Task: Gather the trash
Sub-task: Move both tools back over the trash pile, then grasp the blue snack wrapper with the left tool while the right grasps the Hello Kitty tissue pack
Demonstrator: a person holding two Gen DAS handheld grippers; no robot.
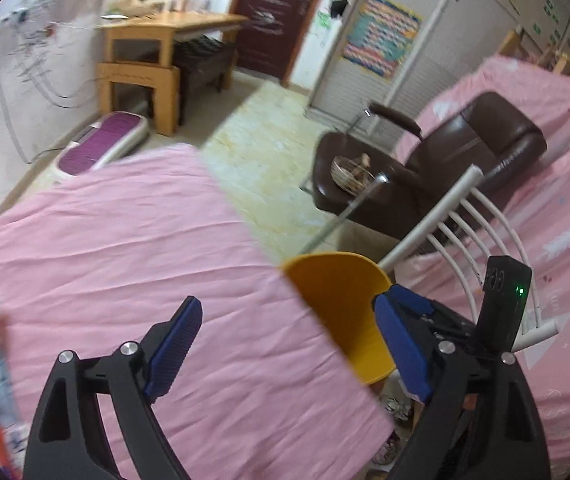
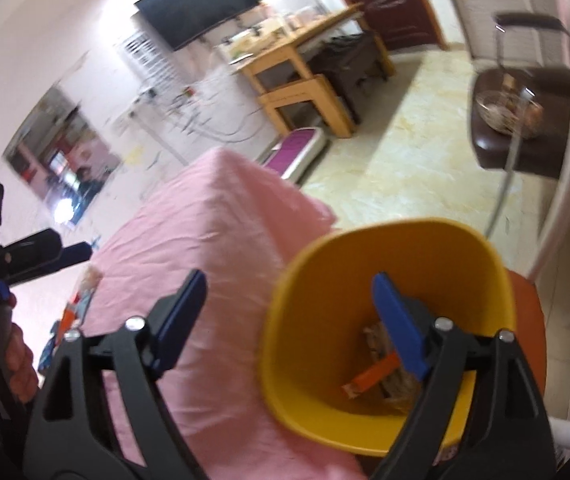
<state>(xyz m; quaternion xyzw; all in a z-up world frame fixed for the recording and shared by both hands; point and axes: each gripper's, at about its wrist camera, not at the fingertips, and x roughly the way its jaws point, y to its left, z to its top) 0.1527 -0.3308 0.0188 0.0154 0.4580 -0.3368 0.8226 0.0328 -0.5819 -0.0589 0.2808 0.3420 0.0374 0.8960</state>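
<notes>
Marble floor (image 1: 269,152), brown chair (image 1: 465,152), wood desk (image 1: 173,28).

Pink bed sheet (image 1: 133,248): matt cloth, wrinkled. Yellow bin (image 2: 389,320): smooth plastic, slight sheen. Armchair (image 1: 437,160): glossy brown leather look. Floor (image 1: 269,160): polished tile. Desk (image 1: 165,40): pale wood.

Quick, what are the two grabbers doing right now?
Left gripper: open, holding nothing.
Right gripper: open, holding nothing, over the yellow bin.
</notes>
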